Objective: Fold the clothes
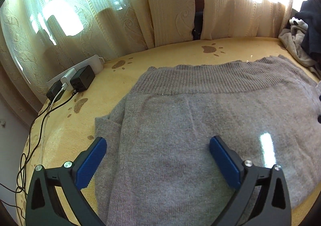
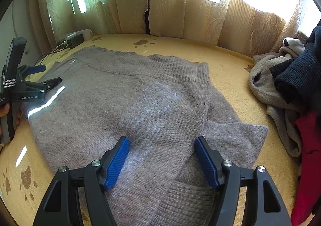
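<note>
Left wrist: grey sweater (image 1: 200, 125) outspread.

Both wrist views close, angled down, sharing sweater (image 1: 200, 125)

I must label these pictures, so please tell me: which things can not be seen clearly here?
- Grey sweater: near part cut off by the bottom edge, both views.
- Clothes pile: cut by the right edge; single garments are hard to tell apart.
- Power strip: sockets hidden under the chargers; small in the right wrist view.
</note>
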A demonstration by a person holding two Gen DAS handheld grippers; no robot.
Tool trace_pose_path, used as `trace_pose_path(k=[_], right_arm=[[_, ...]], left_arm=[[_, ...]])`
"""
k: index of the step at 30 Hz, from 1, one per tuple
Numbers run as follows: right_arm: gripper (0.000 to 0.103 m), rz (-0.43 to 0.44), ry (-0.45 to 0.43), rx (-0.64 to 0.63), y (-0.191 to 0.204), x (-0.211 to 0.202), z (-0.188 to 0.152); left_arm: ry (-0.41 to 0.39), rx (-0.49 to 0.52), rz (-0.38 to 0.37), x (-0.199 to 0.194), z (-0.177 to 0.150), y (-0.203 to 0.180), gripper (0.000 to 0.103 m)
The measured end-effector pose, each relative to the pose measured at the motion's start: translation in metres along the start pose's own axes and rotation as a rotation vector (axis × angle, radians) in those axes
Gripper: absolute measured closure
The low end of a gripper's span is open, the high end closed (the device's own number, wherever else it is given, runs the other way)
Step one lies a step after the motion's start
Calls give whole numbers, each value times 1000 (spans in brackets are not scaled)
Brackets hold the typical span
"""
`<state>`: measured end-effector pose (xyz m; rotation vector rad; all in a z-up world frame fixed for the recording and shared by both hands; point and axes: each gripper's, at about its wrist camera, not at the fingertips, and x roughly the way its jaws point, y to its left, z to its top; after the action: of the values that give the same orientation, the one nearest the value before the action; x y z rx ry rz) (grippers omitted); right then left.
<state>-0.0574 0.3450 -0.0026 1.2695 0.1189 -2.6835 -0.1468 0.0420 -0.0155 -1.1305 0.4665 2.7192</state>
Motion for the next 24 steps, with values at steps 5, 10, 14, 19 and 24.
trace_pose_path(k=[5,10,14,19,24], right_arm=[[31,1,1,2,0,0,0],[30,0,2,2,0,0,0],[30,-1,2,2,-1,0,0],[29,-3,3,3,-1,1,0],[27,-6,5,4,-2,2,1]], left_arm=[[5,-5,-7,1,0,0,0],[6,-5,-6,2,0,-2,0],[5,-2,-2,3,0,-3,0],[11,-7,-8,4,0,-2,0],[50,-87,-89,12,-1,10,0]])
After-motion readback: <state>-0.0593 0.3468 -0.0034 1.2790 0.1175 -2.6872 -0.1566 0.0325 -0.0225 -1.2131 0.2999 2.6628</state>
